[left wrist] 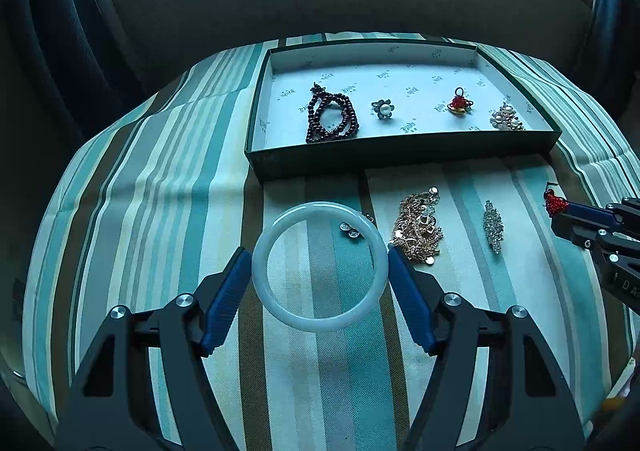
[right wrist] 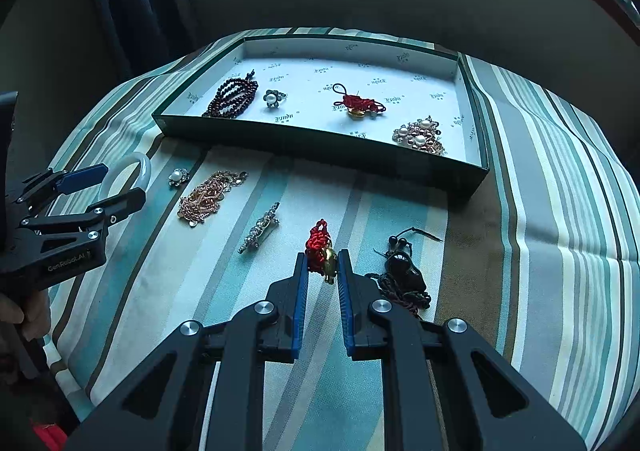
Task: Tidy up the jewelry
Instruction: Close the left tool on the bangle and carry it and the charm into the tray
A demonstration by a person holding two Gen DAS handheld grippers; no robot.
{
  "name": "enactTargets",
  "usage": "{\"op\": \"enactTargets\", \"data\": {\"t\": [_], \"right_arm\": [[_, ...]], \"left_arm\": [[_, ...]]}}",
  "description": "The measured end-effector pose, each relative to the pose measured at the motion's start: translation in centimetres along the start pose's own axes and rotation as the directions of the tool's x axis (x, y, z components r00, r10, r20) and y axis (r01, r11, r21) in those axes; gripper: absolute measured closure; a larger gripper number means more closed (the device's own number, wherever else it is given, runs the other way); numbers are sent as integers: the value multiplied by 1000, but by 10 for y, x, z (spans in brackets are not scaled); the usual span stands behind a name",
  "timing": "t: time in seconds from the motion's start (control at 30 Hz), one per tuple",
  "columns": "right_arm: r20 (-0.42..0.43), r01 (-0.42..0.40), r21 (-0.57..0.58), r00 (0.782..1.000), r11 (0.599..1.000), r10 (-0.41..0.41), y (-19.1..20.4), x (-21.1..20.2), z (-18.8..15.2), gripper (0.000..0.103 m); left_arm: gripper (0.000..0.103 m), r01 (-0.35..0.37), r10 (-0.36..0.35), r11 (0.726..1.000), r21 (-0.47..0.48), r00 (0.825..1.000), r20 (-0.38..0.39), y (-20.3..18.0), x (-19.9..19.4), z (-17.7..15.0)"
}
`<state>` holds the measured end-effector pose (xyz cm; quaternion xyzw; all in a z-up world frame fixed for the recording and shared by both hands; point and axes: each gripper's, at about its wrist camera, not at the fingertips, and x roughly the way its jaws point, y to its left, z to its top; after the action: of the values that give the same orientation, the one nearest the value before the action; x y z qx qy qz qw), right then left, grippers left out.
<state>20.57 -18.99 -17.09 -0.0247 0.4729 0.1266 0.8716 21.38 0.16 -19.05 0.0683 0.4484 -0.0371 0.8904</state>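
Our left gripper (left wrist: 320, 265) clamps the pale, glassy stone bangle (left wrist: 320, 266) across its width, just before the green jewelry tray (left wrist: 400, 157). Our right gripper (right wrist: 323, 265) pinches a red knotted-cord charm (right wrist: 320, 247). We judge the bangle rigid, slippery, breakable.

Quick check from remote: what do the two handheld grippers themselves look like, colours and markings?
Both the left gripper and right gripper are black angular linkages with silver round pivot bolts and ribbed blue pads inside each finger. The left one's body carries white "GenRobot.AI" lettering.
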Motion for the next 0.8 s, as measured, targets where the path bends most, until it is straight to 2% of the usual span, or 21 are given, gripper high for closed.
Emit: {"op": "enactTargets", "data": {"t": [0.4, 0.63, 0.8], "right_arm": [[96, 17, -1, 995, 1000, -17, -12, -6, 48, 88], [140, 45, 14, 989, 999, -47, -31, 9, 84, 88], [140, 63, 21, 988, 998, -65, -44, 30, 106, 88]], "left_arm": [[33, 42, -43, 999, 16, 996, 75, -21, 2, 56], [33, 48, -49, 999, 14, 994, 102, -35, 25, 97], [33, 45, -48, 999, 22, 992, 116, -49, 46, 123]]}}
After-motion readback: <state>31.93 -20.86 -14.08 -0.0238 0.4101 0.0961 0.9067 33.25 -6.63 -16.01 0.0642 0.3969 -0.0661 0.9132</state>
